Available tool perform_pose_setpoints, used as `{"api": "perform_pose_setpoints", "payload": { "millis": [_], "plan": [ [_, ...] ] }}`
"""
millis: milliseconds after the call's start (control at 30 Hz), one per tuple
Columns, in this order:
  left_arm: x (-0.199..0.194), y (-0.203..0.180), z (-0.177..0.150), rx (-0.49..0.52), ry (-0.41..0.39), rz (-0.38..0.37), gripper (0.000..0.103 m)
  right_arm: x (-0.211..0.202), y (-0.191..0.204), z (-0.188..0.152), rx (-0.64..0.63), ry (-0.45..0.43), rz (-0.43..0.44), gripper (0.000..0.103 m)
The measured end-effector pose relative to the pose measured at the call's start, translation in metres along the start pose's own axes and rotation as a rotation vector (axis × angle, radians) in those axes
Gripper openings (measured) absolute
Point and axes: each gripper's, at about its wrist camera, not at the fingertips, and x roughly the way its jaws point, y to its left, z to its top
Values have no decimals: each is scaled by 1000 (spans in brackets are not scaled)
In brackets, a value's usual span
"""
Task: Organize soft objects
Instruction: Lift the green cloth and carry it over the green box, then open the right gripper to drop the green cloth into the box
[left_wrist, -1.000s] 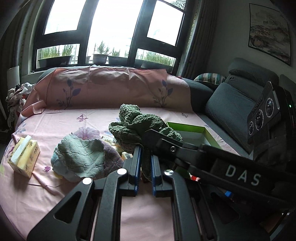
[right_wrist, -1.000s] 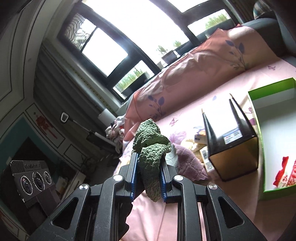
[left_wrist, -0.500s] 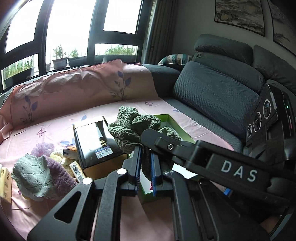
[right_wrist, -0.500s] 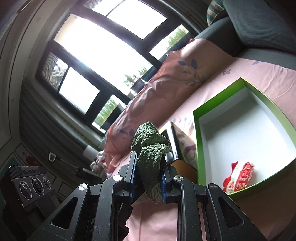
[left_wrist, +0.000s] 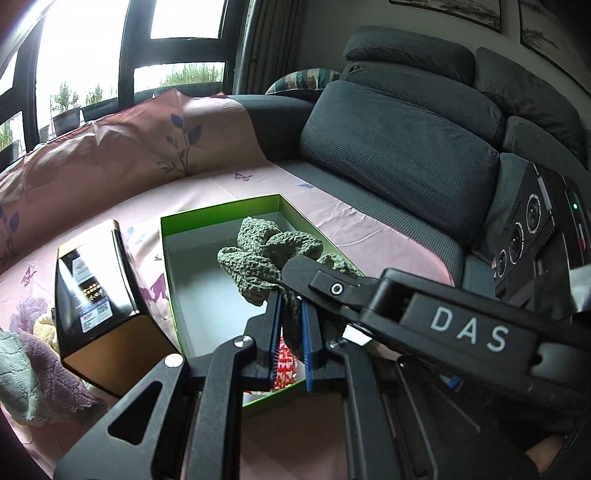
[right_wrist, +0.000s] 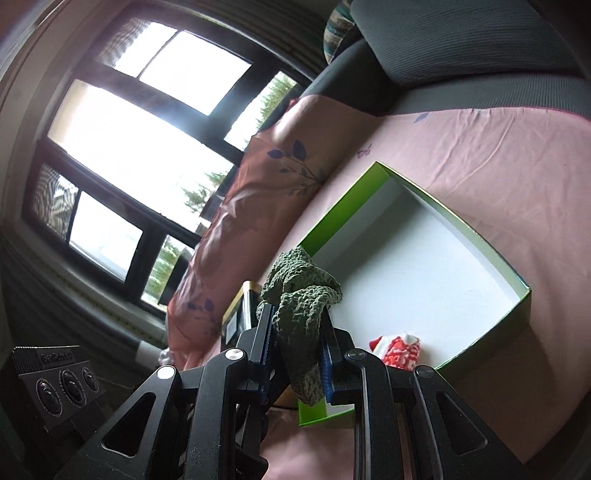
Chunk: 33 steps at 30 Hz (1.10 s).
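Left of the green box (left_wrist: 168, 258) stood a dark carton (left_wrist: 96, 306), while above the box both the left gripper (left_wrist: 291, 325) and the right gripper (right_wrist: 295, 350) pinched one green knitted cloth (left_wrist: 269, 254) between their jaws.

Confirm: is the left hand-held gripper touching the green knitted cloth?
Touching. The left wrist view shows the left hand-held gripper with both blue pads pressed onto the green knitted cloth, which bunches up above them.
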Motion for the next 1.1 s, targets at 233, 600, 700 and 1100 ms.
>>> {"api": "perform_pose_setpoints", "payload": {
  "millis": [233,600,700,1100],
  "plan": [
    [31,-1,1,-31,71,-53,6,4,-23,6,79,-16,-84,24],
    [34,2,-4,-48,78,-45,49,-5,-30,10,83,-82,-214,33],
    [23,11,-5,-56,42,-34,64,-9,-25,10,70,-107,-228,54],
    [-56,86,-16,-241,-80,70,82,-24,8,5,23,-205,-186,86]
  ]
}}
